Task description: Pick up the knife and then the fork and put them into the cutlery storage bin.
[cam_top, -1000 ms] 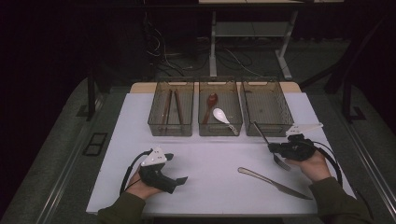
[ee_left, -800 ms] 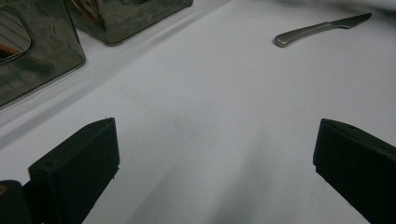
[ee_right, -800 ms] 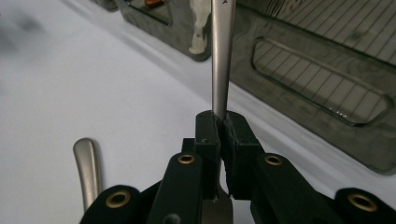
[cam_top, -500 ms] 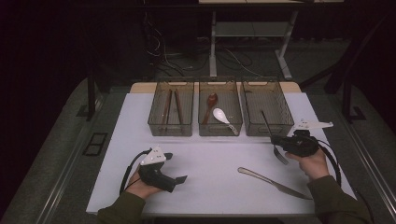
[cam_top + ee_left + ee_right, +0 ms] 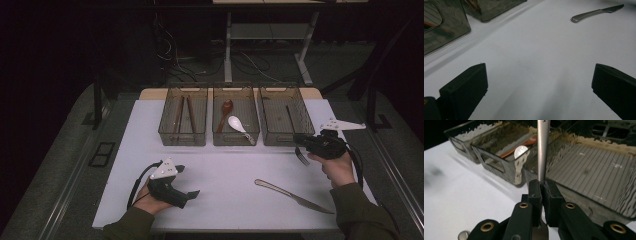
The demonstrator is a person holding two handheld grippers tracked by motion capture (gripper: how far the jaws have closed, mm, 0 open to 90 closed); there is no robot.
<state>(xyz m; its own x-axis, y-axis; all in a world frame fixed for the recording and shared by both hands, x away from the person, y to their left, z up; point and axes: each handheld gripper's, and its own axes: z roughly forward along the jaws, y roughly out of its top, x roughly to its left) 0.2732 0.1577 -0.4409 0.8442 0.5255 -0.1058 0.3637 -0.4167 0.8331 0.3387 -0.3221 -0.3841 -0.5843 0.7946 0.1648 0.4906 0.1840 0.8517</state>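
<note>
My right gripper [image 5: 301, 141] is shut on a metal fork [image 5: 302, 157] at the near edge of the right-hand clear bin [image 5: 312, 117]. In the right gripper view the fork's handle [image 5: 542, 150] rises from the closed jaws of the right gripper [image 5: 545, 188] and points over that bin's ribbed floor [image 5: 589, 177]. The tines hang toward the person, just above the white tabletop [image 5: 225, 170]. My left gripper [image 5: 192, 192] rests on the table at the near left, open. Its jaws stand wide apart with only bare table [image 5: 536, 75] between them.
A table knife [image 5: 292, 196] lies on the near right of the table, below the right hand; the left gripper view has the knife [image 5: 596, 12] at its top right. The left bin [image 5: 182, 139] holds brown chopsticks [image 5: 185, 112]. The middle bin [image 5: 235, 141] holds a white spoon [image 5: 236, 123] and a reddish wooden spoon [image 5: 225, 111].
My right gripper has carried the fork away from the person to the right bin's near edge, and its handle now reaches over the bin. The left gripper has stayed put.
</note>
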